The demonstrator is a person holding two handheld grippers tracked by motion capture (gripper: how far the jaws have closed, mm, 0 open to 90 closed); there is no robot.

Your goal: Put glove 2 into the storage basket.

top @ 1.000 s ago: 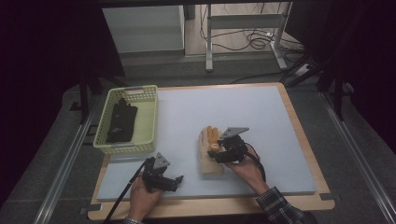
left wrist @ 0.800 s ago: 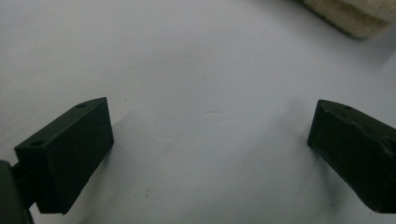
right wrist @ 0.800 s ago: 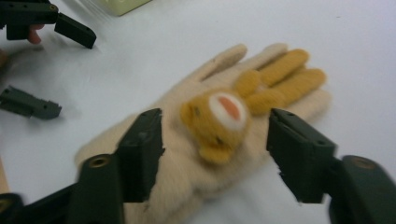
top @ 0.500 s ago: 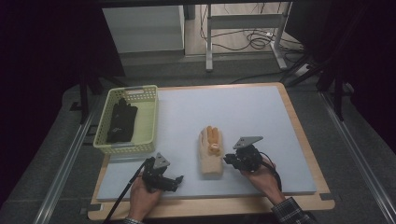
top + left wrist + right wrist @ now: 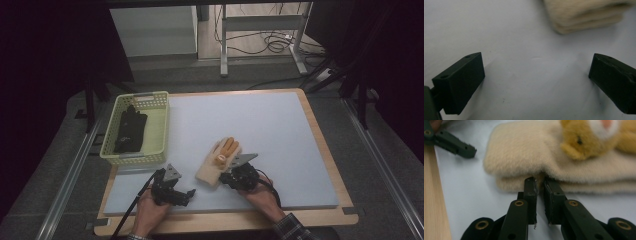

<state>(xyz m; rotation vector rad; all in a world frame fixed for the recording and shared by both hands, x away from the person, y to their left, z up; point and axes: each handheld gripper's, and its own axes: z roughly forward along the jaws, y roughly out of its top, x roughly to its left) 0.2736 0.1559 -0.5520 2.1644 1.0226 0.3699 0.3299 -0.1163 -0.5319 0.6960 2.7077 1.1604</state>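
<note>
A cream plush glove (image 5: pixel 216 164) with orange fingers and a small animal face lies on the pale mat near the front. My right gripper (image 5: pixel 225 177) comes at it from the right. In the right gripper view its jaws (image 5: pixel 539 182) have just been closing and stand shut, a thin slit between them; the tips touch the glove's (image 5: pixel 529 152) folded edge and grip nothing. My left gripper (image 5: pixel 186 195) rests on the mat left of the glove. Its jaws (image 5: pixel 536 77) are wide open over bare mat, with the glove's corner (image 5: pixel 584 15) ahead.
A yellow-green basket (image 5: pixel 163 125) at the mat's left edge holds a black glove (image 5: pixel 130 132). The pale blue mat (image 5: pixel 260 115) lies on a wooden board (image 5: pixel 225 219). The left gripper's jaw (image 5: pixel 454 145) shows at the top left of the right gripper view.
A second ago my right gripper was on the glove. It drew off to the right, then came back to the glove's edge. The left gripper stayed put.
</note>
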